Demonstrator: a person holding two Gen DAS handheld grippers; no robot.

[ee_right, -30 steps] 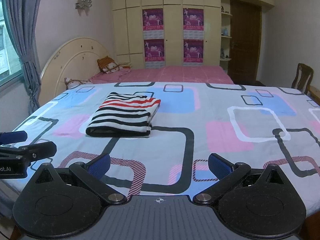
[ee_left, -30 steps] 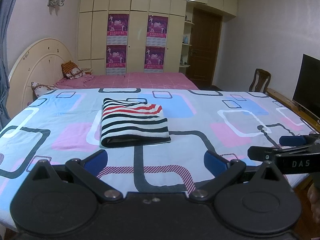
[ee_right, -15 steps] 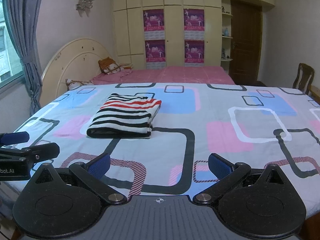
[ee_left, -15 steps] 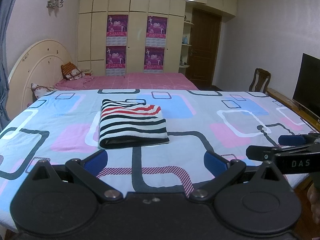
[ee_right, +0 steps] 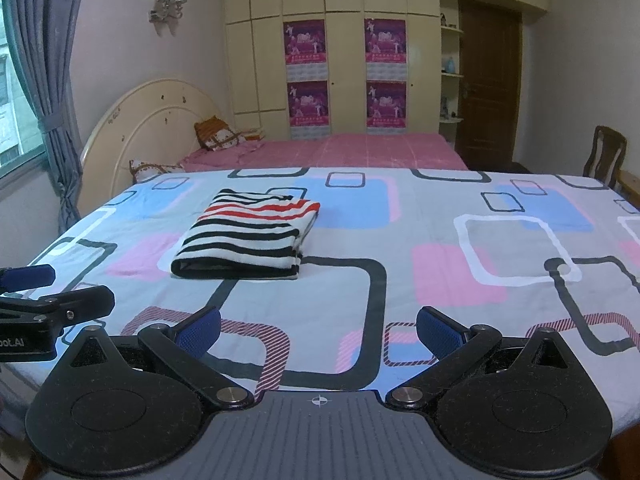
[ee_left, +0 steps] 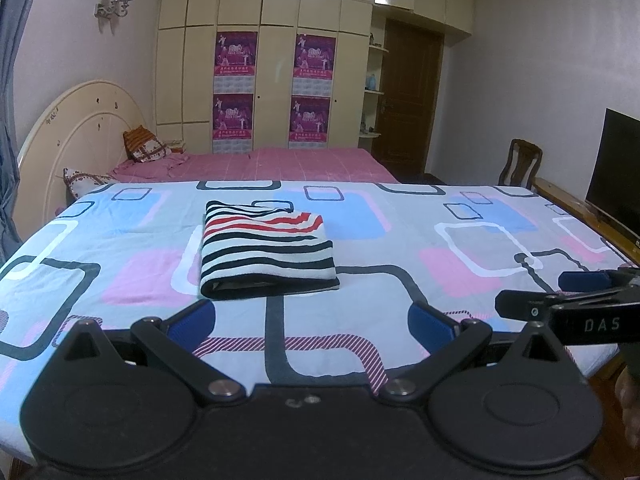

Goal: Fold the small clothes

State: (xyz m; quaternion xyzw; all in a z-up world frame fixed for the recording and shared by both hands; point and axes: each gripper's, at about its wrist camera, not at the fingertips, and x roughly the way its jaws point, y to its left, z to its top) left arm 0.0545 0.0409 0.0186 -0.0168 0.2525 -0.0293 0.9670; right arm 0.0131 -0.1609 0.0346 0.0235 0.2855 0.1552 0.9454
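Looking along the left gripper (ee_left: 311, 322) in the left wrist view, the jaws stand wide apart with nothing between them, its blue pads (ee_left: 191, 322) hanging above the near edge of the bed (ee_left: 400, 240). The striped garment (ee_left: 266, 250), already folded into a neat rectangle, lies flat on the patterned bedsheet (ee_left: 460, 236) at 12 o'clock from the gripper, well apart from both pads. Its stripes are black and white toward the near fold and red toward the far edge. At 3 o'clock the right gripper (ee_left: 568, 300) enters from the frame edge, side-on. A dark screen (ee_left: 616, 168) stands at 2 o'clock beyond the bed, a wooden chair (ee_left: 520, 162) just left of it, and a pink bed (ee_left: 256, 164) with a cream headboard (ee_left: 76, 136) sits behind.

In the right wrist view, the right gripper (ee_right: 318, 330) also has its jaws spread wide and holds nothing. The striped garment (ee_right: 248, 236) lies at 11 o'clock on the bedsheet (ee_right: 440, 240), clear of the pads. The left gripper (ee_right: 48, 300) shows at 9 o'clock, side-on. A grey curtain (ee_right: 48, 80) hangs at 10 o'clock, and 4 purple posters (ee_right: 306, 42) hang on the cream wardrobe (ee_right: 344, 0) at 12 o'clock.
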